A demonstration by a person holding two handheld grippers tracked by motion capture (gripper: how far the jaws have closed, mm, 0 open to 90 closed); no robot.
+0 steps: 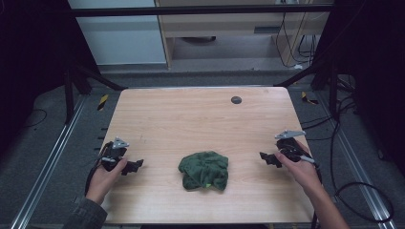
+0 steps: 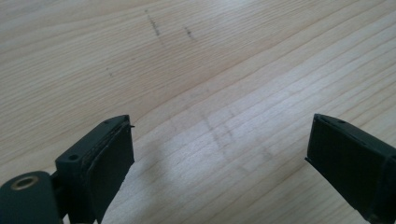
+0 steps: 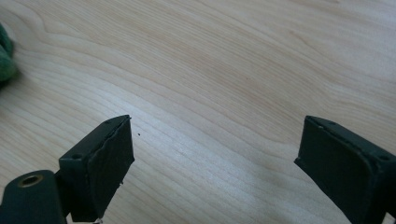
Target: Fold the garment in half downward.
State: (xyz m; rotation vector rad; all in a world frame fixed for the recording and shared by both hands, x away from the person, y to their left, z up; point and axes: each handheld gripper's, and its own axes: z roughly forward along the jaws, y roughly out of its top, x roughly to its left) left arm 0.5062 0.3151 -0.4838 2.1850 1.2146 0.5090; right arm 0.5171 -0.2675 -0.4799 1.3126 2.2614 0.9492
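The green cloth point(image 1: 204, 170) lies crumpled in a heap on the near middle of the wooden table point(image 1: 191, 114), between the two grippers and apart from both. The left gripper point(image 1: 135, 166) rests low at the table's left side, its jaws spread wide with bare wood between them. The right gripper point(image 1: 265, 158) sits at the right side, jaws likewise released and empty; a sliver of the cloth point(image 3: 5, 56) shows at the left edge of the right gripper view. The likely step is reaching in to take the cloth. To do it well, each gripper should come in low from its own side and pinch an outer fold or edge rather than the bunched middle, so the cloth can be drawn open. A small yellow-green tag point(image 1: 208, 185) sits near the cloth's front edge, too small to read. No other writing can be read.
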